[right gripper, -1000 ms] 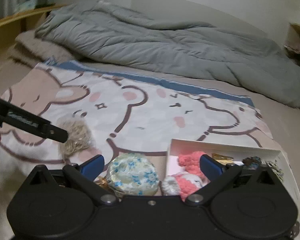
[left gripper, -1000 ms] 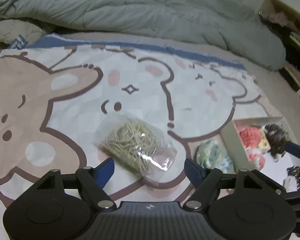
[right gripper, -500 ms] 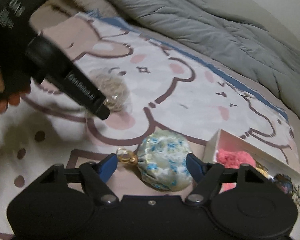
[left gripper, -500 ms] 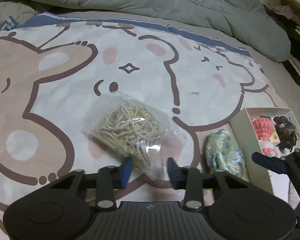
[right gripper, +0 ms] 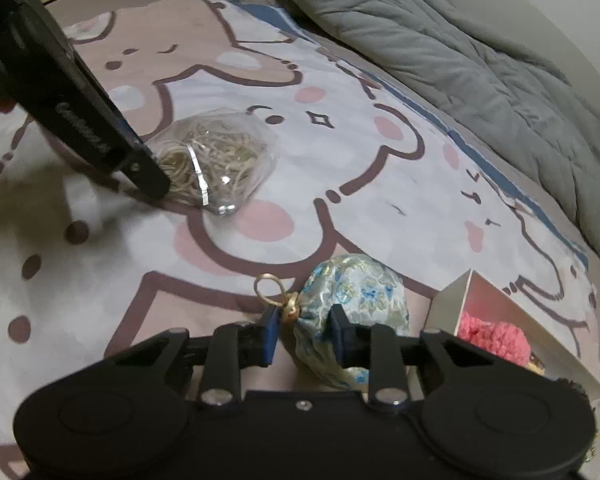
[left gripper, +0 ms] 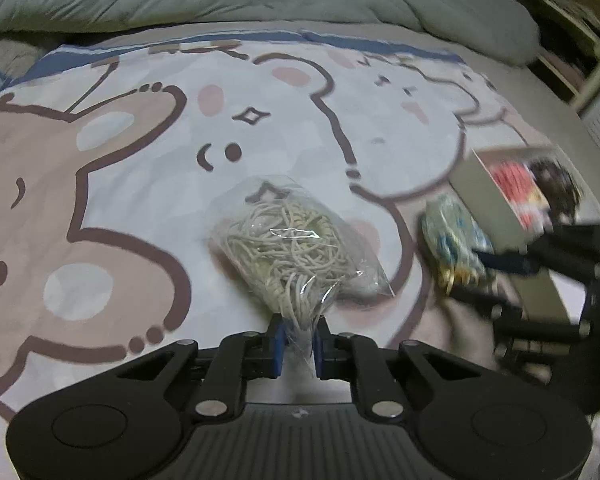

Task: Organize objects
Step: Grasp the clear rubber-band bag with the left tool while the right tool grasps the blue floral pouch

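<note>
Left gripper (left gripper: pixel 298 344) pinching cord bag (left gripper: pixel 292 248) | right gripper (right gripper: pixel 304 334) pinching floral pouch (right gripper: pixel 356 300)

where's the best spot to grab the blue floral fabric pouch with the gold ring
Grip the blue floral fabric pouch at its gathered neck, just behind the gold ring, coming from above on the near side. There the cloth narrows to a firm bunch, while the round body is wide and soft. The right tongs, whose jaws have just been closing, already pinch that end.

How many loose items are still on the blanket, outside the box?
2. The bag of cord is pinched in the left gripper; the floral pouch, beside the box, is clamped in the right gripper. Others may lie outside view.
</note>
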Demonstrator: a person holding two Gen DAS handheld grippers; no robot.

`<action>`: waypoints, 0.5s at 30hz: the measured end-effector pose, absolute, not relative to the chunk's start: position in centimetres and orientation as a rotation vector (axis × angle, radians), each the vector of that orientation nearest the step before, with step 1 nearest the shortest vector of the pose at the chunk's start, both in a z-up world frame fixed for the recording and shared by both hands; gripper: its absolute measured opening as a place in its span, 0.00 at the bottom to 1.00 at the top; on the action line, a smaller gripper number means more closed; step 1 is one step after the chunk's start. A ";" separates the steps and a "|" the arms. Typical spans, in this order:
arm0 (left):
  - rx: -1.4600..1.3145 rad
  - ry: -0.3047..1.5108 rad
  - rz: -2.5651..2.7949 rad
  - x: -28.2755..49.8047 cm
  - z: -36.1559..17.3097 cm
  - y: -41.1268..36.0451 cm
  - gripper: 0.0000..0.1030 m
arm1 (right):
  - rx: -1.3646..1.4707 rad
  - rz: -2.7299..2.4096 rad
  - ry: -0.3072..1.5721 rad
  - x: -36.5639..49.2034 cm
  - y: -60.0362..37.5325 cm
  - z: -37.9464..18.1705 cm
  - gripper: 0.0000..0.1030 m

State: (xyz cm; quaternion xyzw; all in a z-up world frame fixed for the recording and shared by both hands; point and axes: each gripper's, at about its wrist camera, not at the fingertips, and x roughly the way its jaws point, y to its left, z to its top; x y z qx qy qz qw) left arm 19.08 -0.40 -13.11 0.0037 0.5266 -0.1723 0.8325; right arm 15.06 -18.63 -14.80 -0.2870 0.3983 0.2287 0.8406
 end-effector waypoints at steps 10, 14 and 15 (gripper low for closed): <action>0.135 1.148 -0.493 14.4 -12.9 2.8 0.15 | -0.676 0.642 0.838 10.6 -17.8 -13.9 0.26; 0.149 1.172 -0.503 13.2 -13.1 4.4 0.17 | -0.712 0.719 0.839 8.6 -17.3 -13.7 0.26; 0.142 1.181 -0.505 13.0 -13.1 4.8 0.23 | -0.709 0.739 0.843 8.1 -17.3 -13.6 0.26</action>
